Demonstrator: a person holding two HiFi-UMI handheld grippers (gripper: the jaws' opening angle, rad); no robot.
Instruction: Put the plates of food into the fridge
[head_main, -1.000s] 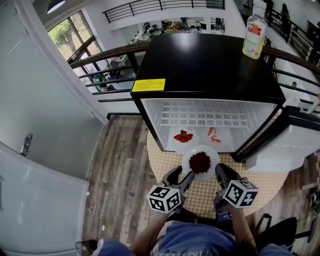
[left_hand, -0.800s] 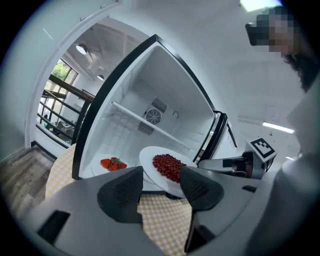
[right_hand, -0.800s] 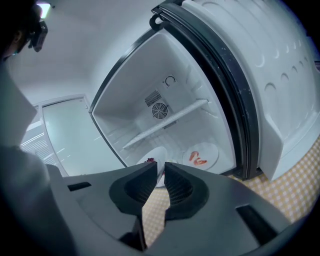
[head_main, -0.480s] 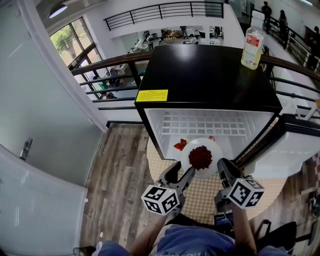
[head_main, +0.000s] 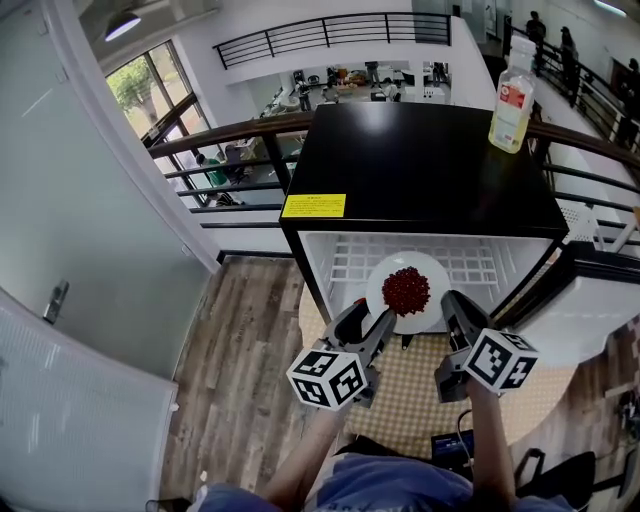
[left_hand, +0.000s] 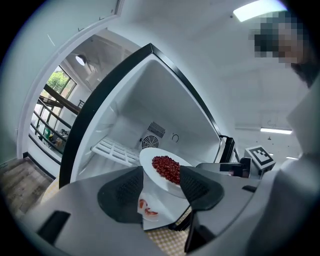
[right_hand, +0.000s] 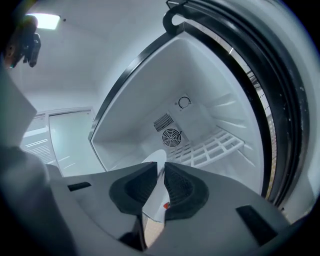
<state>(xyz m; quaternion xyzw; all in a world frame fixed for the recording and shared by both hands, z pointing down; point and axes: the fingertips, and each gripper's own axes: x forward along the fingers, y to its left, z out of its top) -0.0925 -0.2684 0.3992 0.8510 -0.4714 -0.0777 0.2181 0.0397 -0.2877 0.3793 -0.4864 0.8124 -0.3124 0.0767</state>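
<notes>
A white plate heaped with small red fruit hangs in front of the open black fridge. My right gripper is shut on the plate's right rim, which shows edge-on between its pads. My left gripper stands at the plate's lower left rim with its jaws wide apart. The plate sits just past its fingertips, against the right pad. Another plate with red food lies on the fridge floor below.
The fridge door hangs open at the right. A white wire shelf crosses the fridge interior. A bottle stands on the fridge top. A woven mat covers the wooden floor below; a railing runs behind.
Both grippers have risen and moved toward the fridge with the plate of red fruit. The plate now covers the two plates on the fridge floor in the head view.
</notes>
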